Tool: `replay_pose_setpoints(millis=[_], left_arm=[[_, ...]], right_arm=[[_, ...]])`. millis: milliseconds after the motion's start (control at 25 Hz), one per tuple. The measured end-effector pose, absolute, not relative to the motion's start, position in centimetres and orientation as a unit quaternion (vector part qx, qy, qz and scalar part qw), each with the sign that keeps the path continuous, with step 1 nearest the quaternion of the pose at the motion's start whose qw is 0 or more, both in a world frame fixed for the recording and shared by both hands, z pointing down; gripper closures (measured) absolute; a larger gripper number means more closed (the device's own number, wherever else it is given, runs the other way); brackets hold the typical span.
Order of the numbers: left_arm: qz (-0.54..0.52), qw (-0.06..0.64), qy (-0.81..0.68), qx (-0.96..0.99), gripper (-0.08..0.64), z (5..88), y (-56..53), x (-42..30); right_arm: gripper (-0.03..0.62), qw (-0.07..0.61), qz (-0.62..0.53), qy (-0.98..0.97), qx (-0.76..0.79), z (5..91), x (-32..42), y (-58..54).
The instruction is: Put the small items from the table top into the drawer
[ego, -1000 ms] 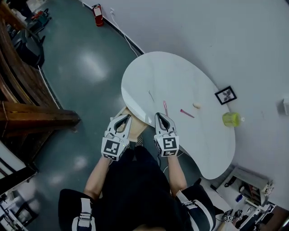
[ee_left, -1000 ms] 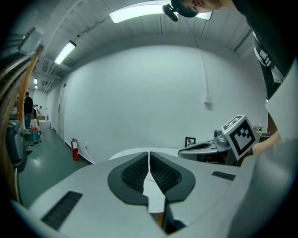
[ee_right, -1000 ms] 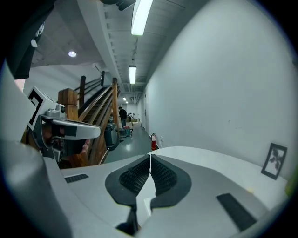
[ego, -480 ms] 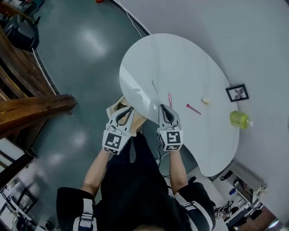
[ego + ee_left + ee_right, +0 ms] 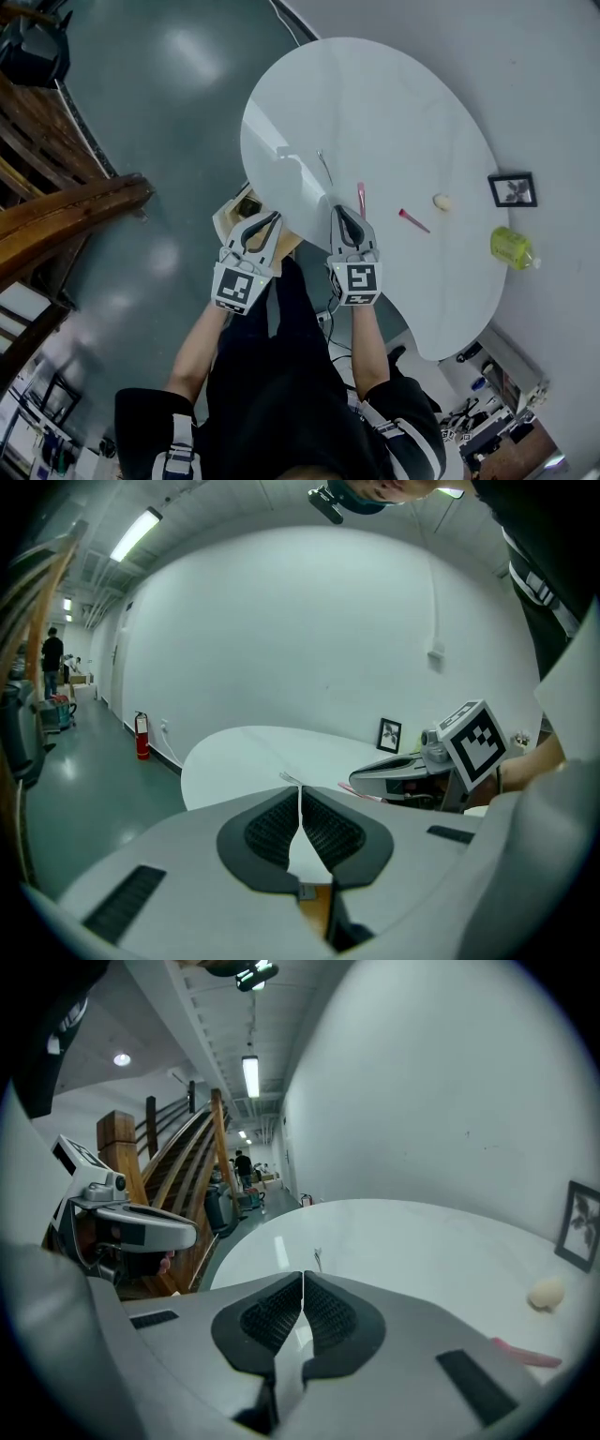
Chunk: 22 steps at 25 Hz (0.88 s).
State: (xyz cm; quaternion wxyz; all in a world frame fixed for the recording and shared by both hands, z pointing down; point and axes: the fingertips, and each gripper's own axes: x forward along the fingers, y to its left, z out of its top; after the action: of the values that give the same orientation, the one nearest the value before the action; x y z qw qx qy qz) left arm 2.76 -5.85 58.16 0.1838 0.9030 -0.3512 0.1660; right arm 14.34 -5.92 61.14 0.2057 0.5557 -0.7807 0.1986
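Note:
On the white rounded table (image 5: 375, 103) lie a thin metal pin (image 5: 323, 167), a pink stick (image 5: 361, 199), a red-tipped pick (image 5: 413, 221) and a small cream lump (image 5: 441, 201). My left gripper (image 5: 272, 217) hangs shut and empty just off the table's near edge, over a light wooden drawer-like box (image 5: 236, 208). My right gripper (image 5: 337, 210) is shut and empty over the near edge, a little short of the pink stick. In the right gripper view the gripper (image 5: 303, 1276) points at the pin (image 5: 318, 1258), with the lump (image 5: 546, 1293) at the right. The left gripper (image 5: 300, 789) has its pads together.
A small black picture frame (image 5: 514, 189) and a yellow-green bottle (image 5: 513, 248) stand at the table's right edge by the white wall. A wooden staircase (image 5: 66, 202) runs along the left. A grey-green floor (image 5: 159, 112) surrounds the table. My legs are below the grippers.
Both grippers have come down side by side, nearer to the table's near edge. Both stay shut and empty. The table items have not moved.

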Motion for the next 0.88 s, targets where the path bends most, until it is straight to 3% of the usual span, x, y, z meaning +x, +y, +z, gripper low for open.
replay_pose_setpoints(millis=[480,640,880], left_arm=[[0.165,0.192,-0.374,0.892,0.535,58.7,-6.5,1.3],[0.173,0.197,-0.381,0.887,0.535,58.6,-6.5,0.6],[0.17,0.206,-0.395,0.879,0.535,58.8,-6.5,-0.5]], right_arm=[[0.556,0.241,0.215,-0.788,0.524,63.7,13.8,-10.6],[0.468,0.254,0.233,-0.794,0.501,64.4,13.1,-12.4],[0.454,0.291,0.247,-0.784,0.488,65.8,12.7,-14.2]])
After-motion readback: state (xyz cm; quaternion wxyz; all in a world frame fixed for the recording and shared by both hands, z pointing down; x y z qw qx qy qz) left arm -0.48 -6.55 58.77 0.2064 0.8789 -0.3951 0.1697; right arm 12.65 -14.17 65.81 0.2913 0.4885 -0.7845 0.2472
